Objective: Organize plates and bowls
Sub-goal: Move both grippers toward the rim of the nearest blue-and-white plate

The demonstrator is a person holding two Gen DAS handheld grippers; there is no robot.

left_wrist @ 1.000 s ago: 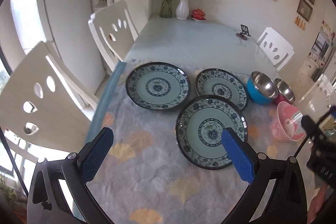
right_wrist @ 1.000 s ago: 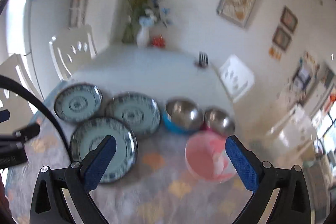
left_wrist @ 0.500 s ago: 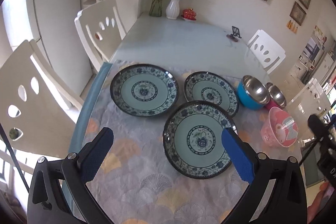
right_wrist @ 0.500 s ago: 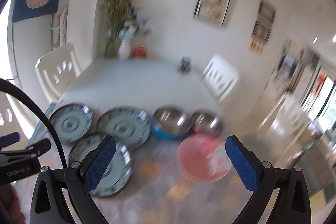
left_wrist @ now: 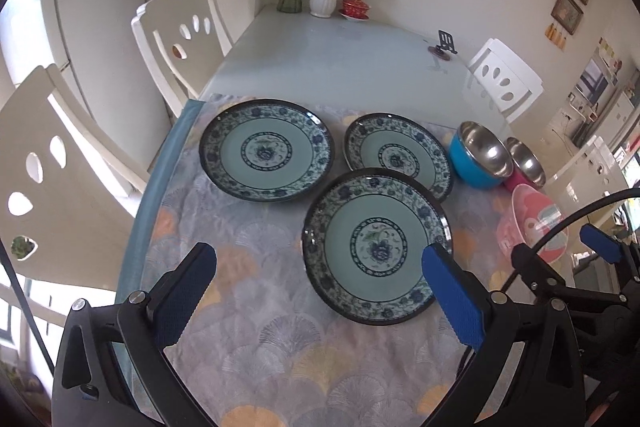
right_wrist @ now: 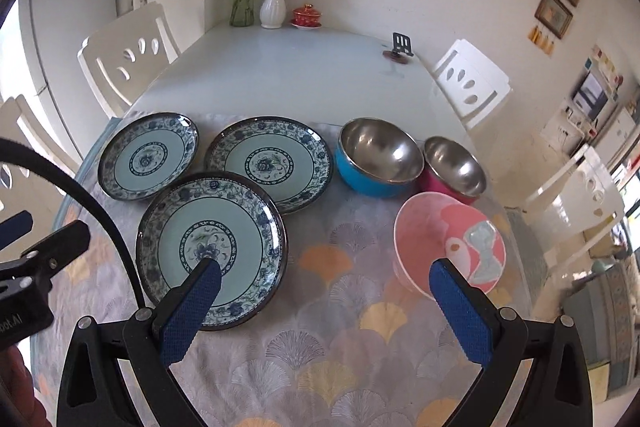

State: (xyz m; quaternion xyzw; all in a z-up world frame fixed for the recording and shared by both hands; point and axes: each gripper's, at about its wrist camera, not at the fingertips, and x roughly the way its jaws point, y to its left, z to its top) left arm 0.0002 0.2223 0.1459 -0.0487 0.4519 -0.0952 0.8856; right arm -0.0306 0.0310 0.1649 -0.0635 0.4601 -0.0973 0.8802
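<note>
**Plates and bowls spread out, nothing yet gripped**

Plates and bowls are laid out on a patterned cloth (right_wrist: 320, 339) over the near end of a pale table (right_wrist: 288, 75). Three blue-patterned plates are grouped to the left: a near plate (left_wrist: 376, 245) whose far rim overlaps the rim of a middle plate (left_wrist: 398, 155), and a far-left plate (left_wrist: 266, 155) set just beside them. To the right, a blue bowl (right_wrist: 378, 163) and a smaller pink steel bowl (right_wrist: 454, 171) are seen touching, with a tilted pale pink bowl (right_wrist: 448, 239) in front of them.

The left gripper (left_wrist: 320, 297) is held above the cloth with its fingers wide apart and empty; the right gripper (right_wrist: 326, 311) is likewise spread and empty, between the near plate and the pale pink bowl.

The plates are judged stiff, glazed, fairly heavy and breakable, so a pinch across the raised rim is advised, with care taken over slipping. The steel bowls are likely light and tough, best taken by the rim wall. The pale pink bowl looks light and may rock when touched
</note>
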